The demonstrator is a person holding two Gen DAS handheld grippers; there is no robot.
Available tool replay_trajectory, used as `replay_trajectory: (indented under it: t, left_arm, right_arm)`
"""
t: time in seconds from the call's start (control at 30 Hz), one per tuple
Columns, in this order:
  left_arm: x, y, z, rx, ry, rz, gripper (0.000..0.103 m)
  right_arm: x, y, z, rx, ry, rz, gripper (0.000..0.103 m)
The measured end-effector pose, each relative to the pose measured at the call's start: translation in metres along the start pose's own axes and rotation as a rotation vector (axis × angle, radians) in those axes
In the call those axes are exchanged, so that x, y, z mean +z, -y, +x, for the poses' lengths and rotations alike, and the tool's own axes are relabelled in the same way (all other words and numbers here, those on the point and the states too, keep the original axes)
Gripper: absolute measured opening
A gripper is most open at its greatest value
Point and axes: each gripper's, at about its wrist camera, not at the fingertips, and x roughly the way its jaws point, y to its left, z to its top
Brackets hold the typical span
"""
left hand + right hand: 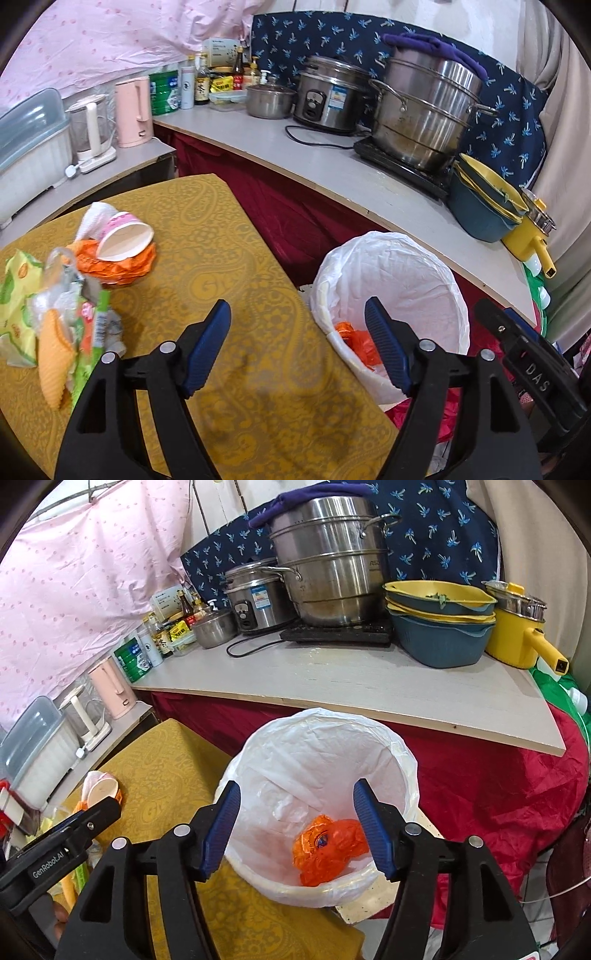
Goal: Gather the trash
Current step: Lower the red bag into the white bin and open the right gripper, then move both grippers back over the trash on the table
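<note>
Right wrist view: right gripper and left gripper both spread, empty. Risk: paper cup rolling off the table if nudged before reaching the bin.

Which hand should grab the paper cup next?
Probably the left hand-held gripper: it is open over the table, nearer the paper cup. The right hand-held gripper hangs open over the trash bin.
</note>
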Motion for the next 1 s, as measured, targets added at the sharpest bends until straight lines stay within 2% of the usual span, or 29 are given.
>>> replay_trajectory:
  t: [0.07, 0.57, 0.67, 1.0]
  left_arm:
    - [-0.003, -0.006, -0.012, 0.011, 0.017, -0.007, 0.077]
    - [-0.028, -0.058, -0.081, 0.112, 0.082, -0.048, 0.078]
    - [-0.035, -0.071, -0.092, 0.13, 0.082, -0.063, 0.081]
    - [-0.058, -0.115, -0.117, 0.211, 0.077, -0.1, 0.082]
  right_arm:
    - [-0.002, -0.005, -0.007, 0.007, 0.006, -0.006, 0.063]
    - [-0.022, -0.063, -0.058, 0.078, 0.038, -0.08, 0.07]
    - [-0.028, -0.077, -0.065, 0.093, 0.038, -0.103, 0.072]
    - [-0.052, -0.125, -0.072, 0.151, 0.005, -0.187, 0.073]
